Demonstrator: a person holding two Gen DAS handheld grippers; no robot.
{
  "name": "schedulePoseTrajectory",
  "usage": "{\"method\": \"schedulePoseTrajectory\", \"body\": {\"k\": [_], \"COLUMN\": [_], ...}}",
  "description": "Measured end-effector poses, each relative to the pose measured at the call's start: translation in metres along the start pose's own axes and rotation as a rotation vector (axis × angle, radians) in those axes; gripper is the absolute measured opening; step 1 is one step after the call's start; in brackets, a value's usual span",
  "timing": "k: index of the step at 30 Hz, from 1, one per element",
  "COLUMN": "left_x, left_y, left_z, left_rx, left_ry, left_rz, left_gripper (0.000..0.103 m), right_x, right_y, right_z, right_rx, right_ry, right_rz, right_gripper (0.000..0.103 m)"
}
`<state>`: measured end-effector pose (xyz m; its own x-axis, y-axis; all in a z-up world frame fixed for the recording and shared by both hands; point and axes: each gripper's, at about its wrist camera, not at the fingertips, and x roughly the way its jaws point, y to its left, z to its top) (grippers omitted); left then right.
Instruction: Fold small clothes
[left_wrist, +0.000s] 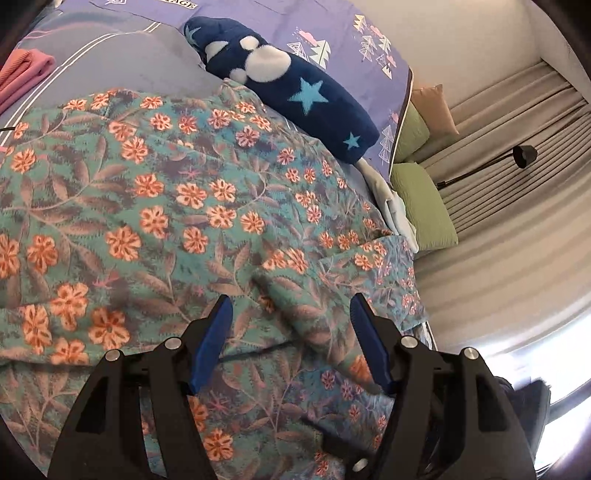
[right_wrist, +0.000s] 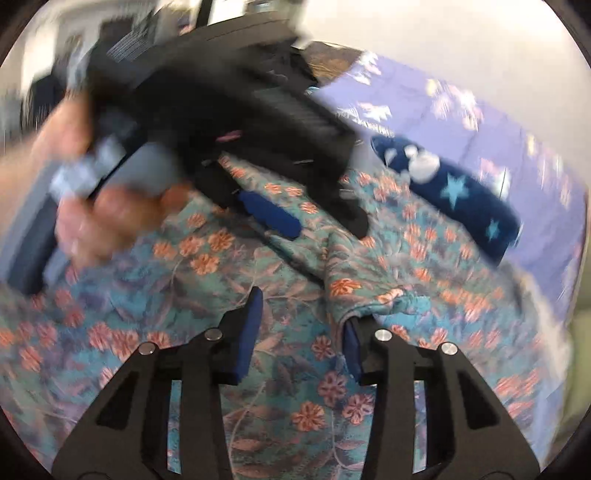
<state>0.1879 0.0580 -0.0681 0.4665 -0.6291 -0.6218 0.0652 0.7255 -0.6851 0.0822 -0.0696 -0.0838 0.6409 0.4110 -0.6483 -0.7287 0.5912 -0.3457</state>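
A teal garment with orange flowers (left_wrist: 155, 206) lies spread and wrinkled over the bed. My left gripper (left_wrist: 291, 300) hovers low over its right part with the jaws open. A raised fold of the cloth runs between the blue pads (left_wrist: 218, 332), which do not press on it. The right wrist view is blurred. There my right gripper (right_wrist: 303, 306) stands open over the same garment (right_wrist: 207, 266), and a hem edge (right_wrist: 391, 299) drapes over its right fingertip. A hand (right_wrist: 96, 214) holds the left gripper (right_wrist: 314, 221) just beyond.
A dark blue fleece piece with stars and white clouds (left_wrist: 295, 85) lies at the garment's far edge on a purple bedsheet (left_wrist: 280, 26). Folded pink cloth (left_wrist: 26, 70) sits at far left. Green cushions (left_wrist: 424, 206), a black lamp (left_wrist: 524, 155) and curtains stand past the bed's right edge.
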Motion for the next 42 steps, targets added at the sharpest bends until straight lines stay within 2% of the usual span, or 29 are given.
{"method": "schedulePoseTrajectory", "body": {"k": [2,6,10,14,16,17,18,19,20,21,24,25,26,27,29,32,33,34,35,36,38,39,41,42], "left_x": [-0.003,-0.007,-0.009,-0.010,-0.013,-0.017,-0.022,-0.025,-0.030,-0.035,-0.048,-0.052,-0.054,-0.055,-0.059,-0.062,-0.062,-0.063,-0.062,-0.062,-0.064,-0.065,-0.064,-0.062], "left_y": [0.004,0.012,0.010,0.000,-0.003,-0.003,-0.003,-0.003,-0.002,-0.001,0.003,0.004,0.004,0.003,0.002,0.000,0.000,0.000,0.000,-0.001,-0.001,-0.001,0.002,0.004], "left_z": [0.002,0.003,0.001,-0.002,-0.004,-0.004,-0.005,-0.006,-0.007,-0.009,-0.014,-0.017,-0.019,-0.021,-0.026,-0.031,-0.033,-0.034,-0.035,-0.036,-0.038,-0.038,-0.039,-0.040], "left_rx": [-0.013,-0.034,-0.025,0.000,0.009,0.014,0.020,0.024,0.026,0.027,0.024,0.027,0.030,0.034,0.045,0.048,0.045,0.045,0.046,0.050,0.054,0.053,0.036,0.021], "left_ry": [-0.013,-0.019,-0.006,0.021,0.009,-0.007,-0.022,-0.032,-0.042,-0.053,-0.068,-0.069,-0.070,-0.071,-0.074,-0.079,-0.077,-0.075,-0.070,-0.066,-0.062,-0.059,-0.036,-0.019], "left_rz": [0.000,0.008,0.002,-0.001,0.027,0.047,0.062,0.073,0.084,0.093,0.100,0.101,0.102,0.103,0.110,0.105,0.099,0.097,0.096,0.099,0.095,0.085,0.047,0.032], "left_gripper": [0.066,0.066,0.066,0.067,0.067,0.067,0.067,0.067,0.067,0.067,0.067,0.067,0.067,0.067,0.067,0.067,0.067,0.067,0.067,0.067,0.067,0.067,0.071,0.076], "right_x": [-0.003,-0.008,-0.016,-0.019,-0.021,-0.022,-0.025,-0.027,-0.029,-0.031,-0.029,-0.027,-0.026,-0.022,-0.013,-0.003,0.001,0.003,0.005,0.002,-0.010,-0.020,-0.025,-0.026], "right_y": [0.023,0.060,0.069,0.071,0.062,0.054,0.037,0.024,0.006,-0.007,-0.054,-0.063,-0.068,-0.077,-0.088,-0.098,-0.100,-0.107,-0.108,-0.103,-0.084,-0.065,-0.042,-0.034], "right_z": [-0.003,-0.017,-0.023,-0.025,-0.019,-0.015,-0.011,-0.008,-0.008,-0.010,-0.034,-0.042,-0.046,-0.055,-0.059,-0.055,-0.049,-0.044,-0.037,-0.033,-0.010,0.003,0.012,0.013], "right_rx": [-0.134,-0.383,-0.466,-0.471,-0.389,-0.316,-0.188,-0.096,0.039,0.142,0.559,0.651,0.731,0.825,0.928,1.004,1.018,1.023,1.019,1.000,0.840,0.694,0.548,0.515], "right_ry": [-0.009,-0.055,-0.071,-0.044,0.007,0.031,0.059,0.076,0.094,0.092,0.105,0.102,0.100,0.101,0.110,0.105,0.102,0.098,0.089,0.077,0.028,0.017,0.036,0.052], "right_rz": [-0.053,-0.188,-0.242,-0.234,-0.164,-0.115,-0.030,0.040,0.153,0.225,0.489,0.531,0.552,0.561,0.571,0.563,0.549,0.540,0.534,0.539,0.518,0.489,0.452,0.452], "right_gripper": [0.050,0.050,0.050,0.050,0.057,0.059,0.064,0.070,0.084,0.086,0.086,0.085,0.084,0.078,0.068,0.061,0.054,0.033,0.018,0.007,0.007,0.007,0.007,0.007]}}
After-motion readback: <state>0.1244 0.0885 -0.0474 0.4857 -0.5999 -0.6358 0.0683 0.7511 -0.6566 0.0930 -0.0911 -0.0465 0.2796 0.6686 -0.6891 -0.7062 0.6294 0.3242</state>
